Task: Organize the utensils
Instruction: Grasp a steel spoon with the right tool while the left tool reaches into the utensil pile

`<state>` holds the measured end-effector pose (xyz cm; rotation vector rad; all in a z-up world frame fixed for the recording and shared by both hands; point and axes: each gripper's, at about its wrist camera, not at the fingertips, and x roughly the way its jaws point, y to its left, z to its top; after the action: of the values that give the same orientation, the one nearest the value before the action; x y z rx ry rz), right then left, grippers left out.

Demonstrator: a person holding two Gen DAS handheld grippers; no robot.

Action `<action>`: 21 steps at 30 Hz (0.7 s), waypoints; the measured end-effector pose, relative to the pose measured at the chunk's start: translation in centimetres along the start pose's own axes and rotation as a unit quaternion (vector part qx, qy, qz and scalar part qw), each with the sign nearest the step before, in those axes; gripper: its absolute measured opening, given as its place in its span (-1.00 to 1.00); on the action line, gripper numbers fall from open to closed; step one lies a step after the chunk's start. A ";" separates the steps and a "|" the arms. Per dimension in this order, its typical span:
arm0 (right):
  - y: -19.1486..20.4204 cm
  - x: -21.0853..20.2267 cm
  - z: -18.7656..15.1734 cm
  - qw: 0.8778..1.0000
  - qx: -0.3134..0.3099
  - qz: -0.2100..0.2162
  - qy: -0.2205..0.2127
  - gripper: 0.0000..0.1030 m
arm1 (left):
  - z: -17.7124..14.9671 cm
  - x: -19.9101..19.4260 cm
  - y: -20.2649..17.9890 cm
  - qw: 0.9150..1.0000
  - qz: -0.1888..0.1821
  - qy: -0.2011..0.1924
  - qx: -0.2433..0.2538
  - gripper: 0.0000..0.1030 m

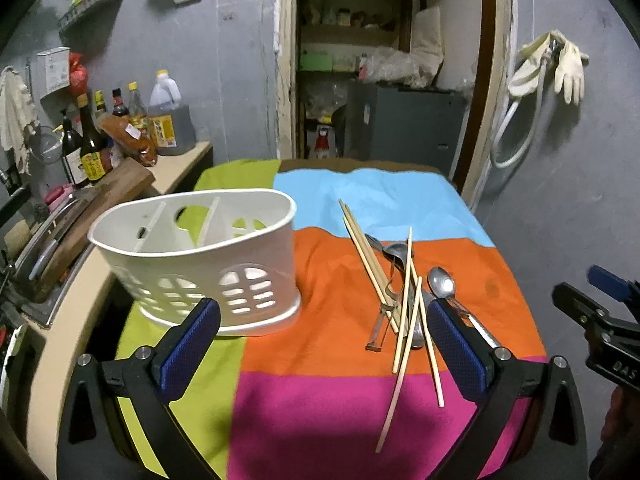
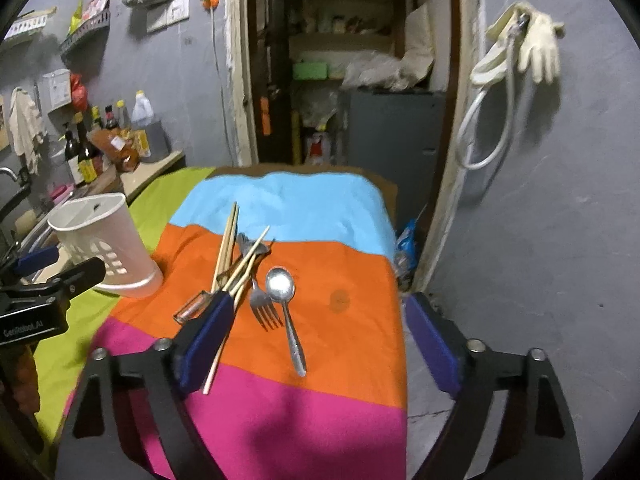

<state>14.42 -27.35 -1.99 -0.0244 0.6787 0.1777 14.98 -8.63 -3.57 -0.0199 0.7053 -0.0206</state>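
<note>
A white plastic utensil caddy (image 1: 208, 264) with dividers stands empty on the left of the striped tablecloth; it also shows in the right wrist view (image 2: 108, 244). A loose pile of wooden chopsticks (image 1: 404, 300), a metal spoon (image 1: 442, 282) and forks lies on the orange stripe. In the right wrist view I see the chopsticks (image 2: 230, 248), the spoon (image 2: 282, 292) and a fork (image 2: 262, 306). My left gripper (image 1: 324, 344) is open and empty, hovering between caddy and pile. My right gripper (image 2: 320, 344) is open and empty, near the spoon.
The tablecloth (image 1: 344, 412) covers a small table whose right edge (image 2: 400, 320) drops to the floor. A counter (image 1: 176, 168) with sauce bottles (image 1: 92, 148) and a sink lies at the left. An open doorway (image 1: 380, 80) is behind the table.
</note>
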 end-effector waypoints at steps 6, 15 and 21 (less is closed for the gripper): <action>-1.0 4.7 -0.1 0.998 -0.022 0.041 0.047 0.17 | 0.2 4.7 -2.1 0.998 -0.015 0.040 0.034 0.39; -1.5 10.1 -0.4 0.991 -0.041 0.093 0.092 -0.04 | 0.5 10.5 -3.9 0.993 -0.058 0.079 0.058 -0.20; -0.7 12.3 0.1 0.986 -0.056 0.113 0.106 -0.07 | 1.1 13.2 -4.6 0.991 -0.066 0.099 0.065 -0.37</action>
<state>24.00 -26.13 -9.63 -0.0758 0.8842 0.4358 25.69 -13.55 -11.12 0.0621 0.8990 -0.1980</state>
